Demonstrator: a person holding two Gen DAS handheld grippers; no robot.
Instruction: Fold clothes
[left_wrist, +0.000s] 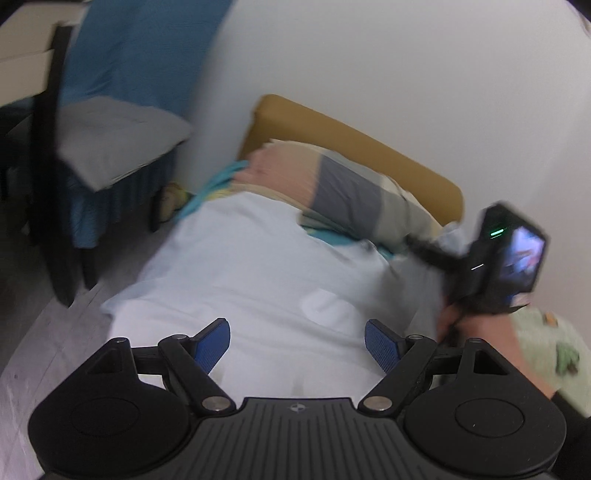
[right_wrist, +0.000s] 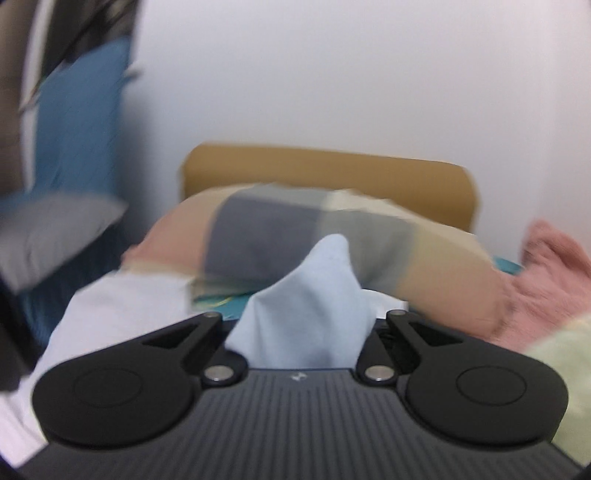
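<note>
A pale blue garment (left_wrist: 258, 266) lies spread on the bed, with a white patch (left_wrist: 325, 306) on it. My left gripper (left_wrist: 297, 343) hovers just above its near part, open and empty, blue pads (left_wrist: 212, 345) wide apart. My right gripper (right_wrist: 304, 314) is shut on a bunched fold of the pale blue garment (right_wrist: 314, 295), which rises in a peak and hides the fingertips. In the left wrist view the right gripper's body (left_wrist: 491, 254) and the hand holding it are at the garment's right edge.
A patchwork pillow (left_wrist: 332, 184) lies against a tan headboard (left_wrist: 351, 140) by the white wall. A pink garment (right_wrist: 546, 280) and a pale green one (left_wrist: 546, 343) lie to the right. A chair with a grey cushion (left_wrist: 118, 144) stands left.
</note>
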